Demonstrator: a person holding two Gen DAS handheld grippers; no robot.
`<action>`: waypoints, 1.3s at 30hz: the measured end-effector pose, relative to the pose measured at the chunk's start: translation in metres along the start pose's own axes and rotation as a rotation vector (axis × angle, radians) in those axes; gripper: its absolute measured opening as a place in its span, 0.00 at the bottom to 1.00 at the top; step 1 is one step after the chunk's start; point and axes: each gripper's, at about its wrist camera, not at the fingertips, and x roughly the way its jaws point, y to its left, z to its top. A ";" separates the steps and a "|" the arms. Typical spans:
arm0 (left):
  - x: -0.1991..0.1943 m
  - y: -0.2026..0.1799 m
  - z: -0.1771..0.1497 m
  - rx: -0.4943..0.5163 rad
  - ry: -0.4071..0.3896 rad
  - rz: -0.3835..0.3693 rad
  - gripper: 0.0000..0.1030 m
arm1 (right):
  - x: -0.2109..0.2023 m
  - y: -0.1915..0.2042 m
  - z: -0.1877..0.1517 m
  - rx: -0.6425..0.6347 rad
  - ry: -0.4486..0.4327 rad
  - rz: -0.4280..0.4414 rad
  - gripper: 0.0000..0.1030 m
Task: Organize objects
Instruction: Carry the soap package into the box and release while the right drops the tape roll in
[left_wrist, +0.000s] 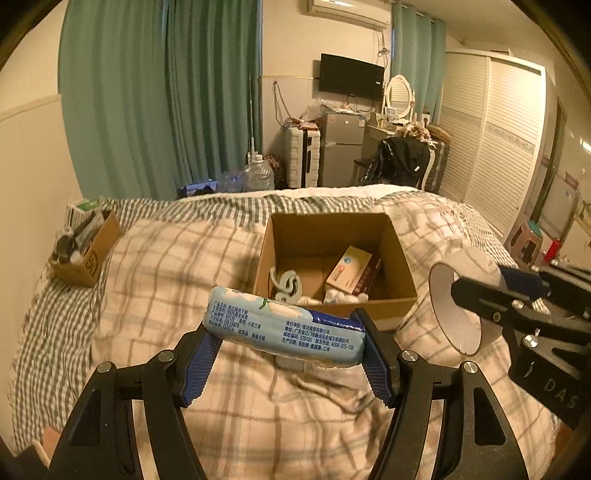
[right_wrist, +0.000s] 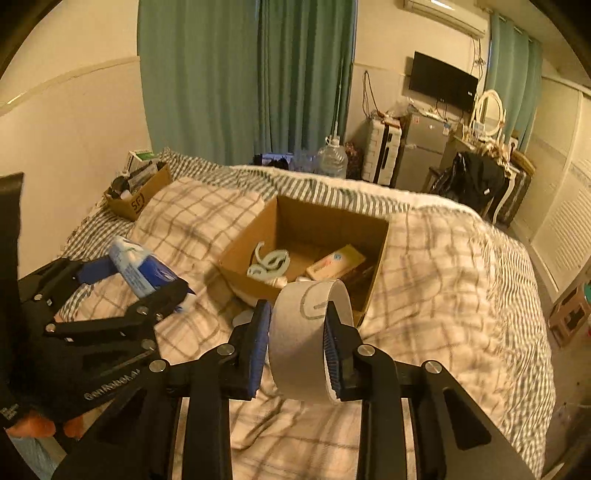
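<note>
My left gripper (left_wrist: 286, 334) is shut on a blue-and-white tissue pack (left_wrist: 284, 328), held crosswise above the plaid quilt just short of the open cardboard box (left_wrist: 395, 306). The same pack (right_wrist: 142, 271) and left gripper (right_wrist: 133, 284) show at the left of the right wrist view. My right gripper (right_wrist: 297, 332) is shut on a wide roll of tape (right_wrist: 308, 339), its blue pads pressing both flat sides. That roll (left_wrist: 458, 306) hangs right of the box in the left wrist view, in the right gripper (left_wrist: 476, 295). Inside the box (right_wrist: 380, 258) lie a small carton (left_wrist: 349, 271), white hooks (left_wrist: 286, 284) and small white pieces.
A bed with a plaid quilt (left_wrist: 166, 266) and striped sheet fills the foreground. A second, smaller cardboard box (left_wrist: 86, 254) full of items sits at the far left by the wall. Beyond the bed stand green curtains, a water jug, a suitcase, a fridge and a wardrobe.
</note>
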 end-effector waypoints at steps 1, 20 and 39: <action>0.004 -0.002 0.006 0.010 -0.002 0.000 0.69 | 0.001 -0.002 0.006 -0.003 -0.005 0.001 0.26; 0.151 0.001 0.076 0.006 0.051 -0.076 0.69 | 0.139 -0.061 0.095 0.009 0.049 -0.005 0.26; 0.188 0.005 0.066 0.027 0.075 -0.127 0.86 | 0.189 -0.077 0.078 0.033 0.084 -0.041 0.38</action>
